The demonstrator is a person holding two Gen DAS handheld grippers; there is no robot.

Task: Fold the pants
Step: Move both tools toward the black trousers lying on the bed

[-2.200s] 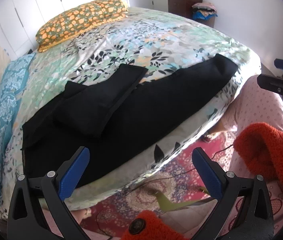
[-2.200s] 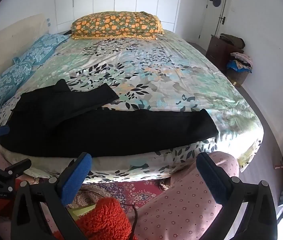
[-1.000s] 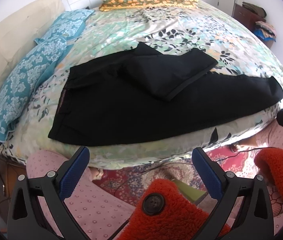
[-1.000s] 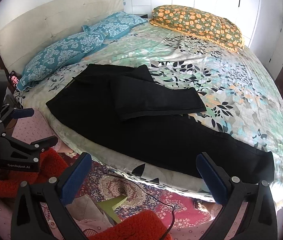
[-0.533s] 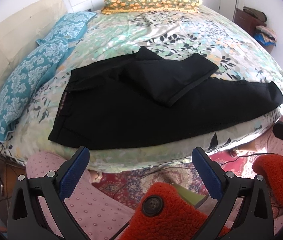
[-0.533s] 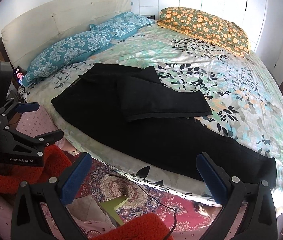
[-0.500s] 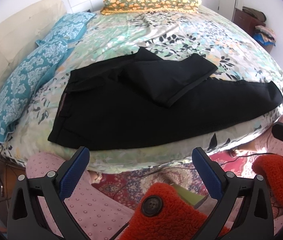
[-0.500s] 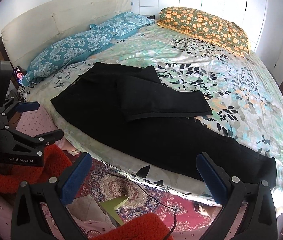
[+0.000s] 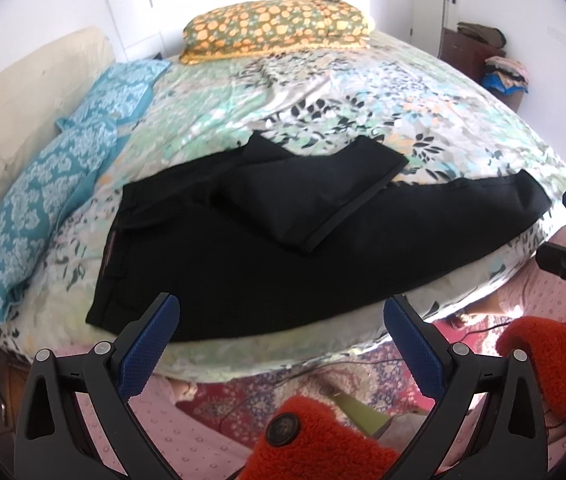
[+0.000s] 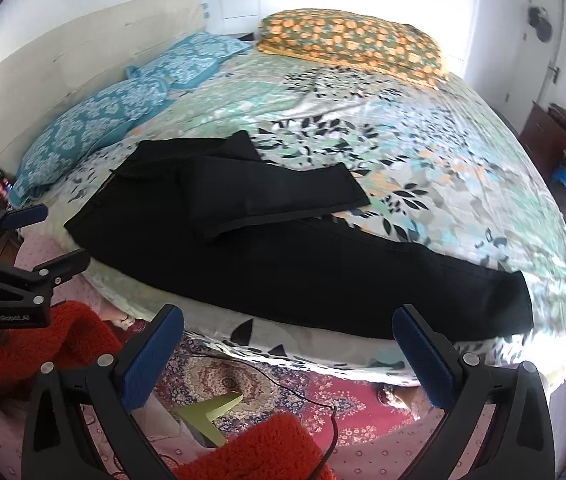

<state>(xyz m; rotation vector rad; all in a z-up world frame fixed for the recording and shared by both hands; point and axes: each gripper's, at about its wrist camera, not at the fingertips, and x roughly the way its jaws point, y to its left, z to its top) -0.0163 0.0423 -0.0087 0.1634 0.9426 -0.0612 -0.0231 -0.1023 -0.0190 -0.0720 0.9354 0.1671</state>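
Observation:
Black pants (image 9: 251,248) (image 10: 307,264) lie along the near edge of the bed (image 9: 363,100) (image 10: 443,160), waistband to the left. One leg is folded back over the upper part; the other stretches right to the bed's corner. My left gripper (image 9: 281,328) stands open just short of the bed's edge, nothing between its blue pads. My right gripper (image 10: 289,338) is open too, below the stretched leg, and holds nothing. Each gripper shows at the side of the other's view.
Two teal pillows (image 10: 123,116) lie by a cream headboard (image 10: 83,56), an orange-flowered pillow (image 9: 279,24) at the far side. A patterned red rug (image 10: 283,388), a cable and a green object (image 10: 215,408) lie on the floor. Red fleece sleeves and pink dotted trousers of the person frame the bottom.
Both views have swung left and come closer to the bed; the pants lie as before. Both grippers stay open.

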